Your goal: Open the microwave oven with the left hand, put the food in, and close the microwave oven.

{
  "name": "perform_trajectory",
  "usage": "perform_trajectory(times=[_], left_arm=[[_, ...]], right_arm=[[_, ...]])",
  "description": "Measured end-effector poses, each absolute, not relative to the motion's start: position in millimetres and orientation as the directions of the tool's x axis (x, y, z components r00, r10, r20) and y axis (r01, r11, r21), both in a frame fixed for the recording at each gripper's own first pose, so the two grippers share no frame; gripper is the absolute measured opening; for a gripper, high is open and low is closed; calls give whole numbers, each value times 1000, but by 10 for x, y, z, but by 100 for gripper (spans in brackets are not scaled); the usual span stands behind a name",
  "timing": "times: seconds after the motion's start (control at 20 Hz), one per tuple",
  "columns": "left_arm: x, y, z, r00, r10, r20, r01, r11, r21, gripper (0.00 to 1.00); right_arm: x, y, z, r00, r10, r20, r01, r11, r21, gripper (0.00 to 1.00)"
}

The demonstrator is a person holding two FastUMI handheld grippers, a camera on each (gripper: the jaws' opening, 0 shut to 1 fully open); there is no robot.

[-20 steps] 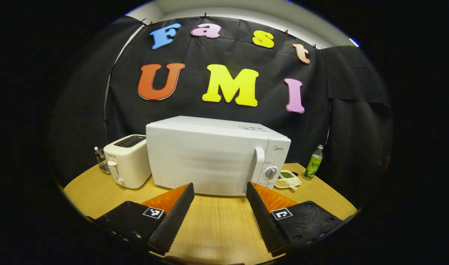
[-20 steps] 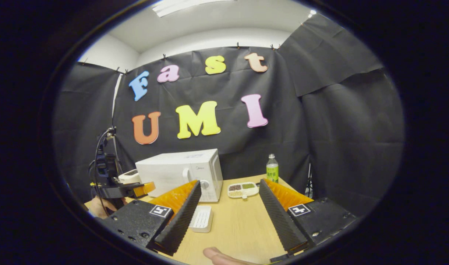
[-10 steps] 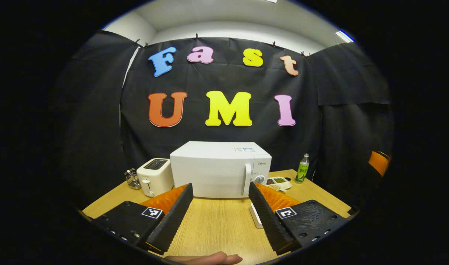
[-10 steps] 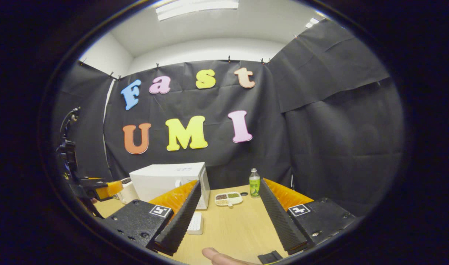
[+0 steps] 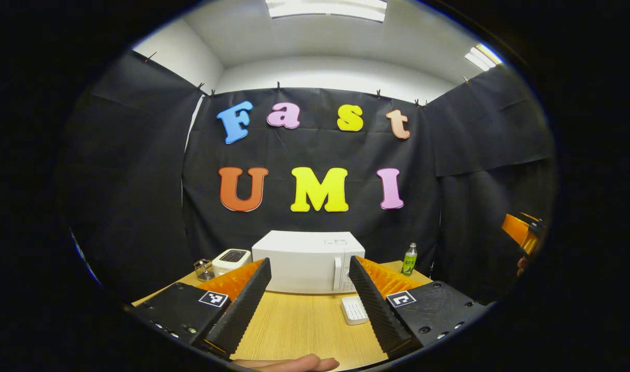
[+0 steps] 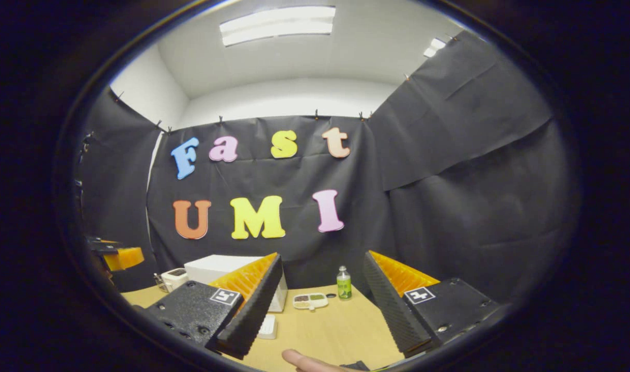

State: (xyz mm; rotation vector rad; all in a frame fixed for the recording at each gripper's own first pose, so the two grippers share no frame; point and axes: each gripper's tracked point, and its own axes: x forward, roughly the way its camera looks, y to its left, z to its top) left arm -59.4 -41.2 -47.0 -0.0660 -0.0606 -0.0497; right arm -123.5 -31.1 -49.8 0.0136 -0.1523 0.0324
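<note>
Holding left gripper point(image 5: 310, 294) with fingers spread apart, gripping nothing, well back from microwave point(image 5: 307, 261). Holding right gripper point(image 6: 320, 302) spread too, gripping nothing, above table point(image 6: 335, 330). Sitting at table's far side: microwave, door shut, toaster point(image 5: 231, 260) just left of it. Lying right of microwave: food tray point(image 6: 310, 300), bottle point(image 6: 343, 283) beside it.

Your right hand-held gripper point(image 6: 320, 305) hides much of the microwave point(image 6: 211, 267) — the food tray point(image 6: 310, 300) is too small to tell its contents; a fingertip point(image 6: 299, 360) is cut off below.
</note>
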Motion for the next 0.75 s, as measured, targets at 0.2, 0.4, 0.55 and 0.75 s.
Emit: perform_trajectory(times=[0.2,0.4,0.55,0.75], left_arm=[[-800,-404,-409,996,-42,81,47,997,-59,95],[-863,-428,-437,996,-49,74,53,997,-60,84],[-842,-462,-527,997,-60,42,62,998,-32,95],[-852,-399,-510,998,-39,48,40,999,-21,95]], right_arm=[[-1335,-313,-370,983,40,182,-38,999,-11,91],[-1276,-345,-560,990,39,133,-36,999,-25,91],[-1209,-389,-671,994,28,101,-26,999,-22,100],[-1161,-367,-705,995,20,101,-17,999,-30,91]])
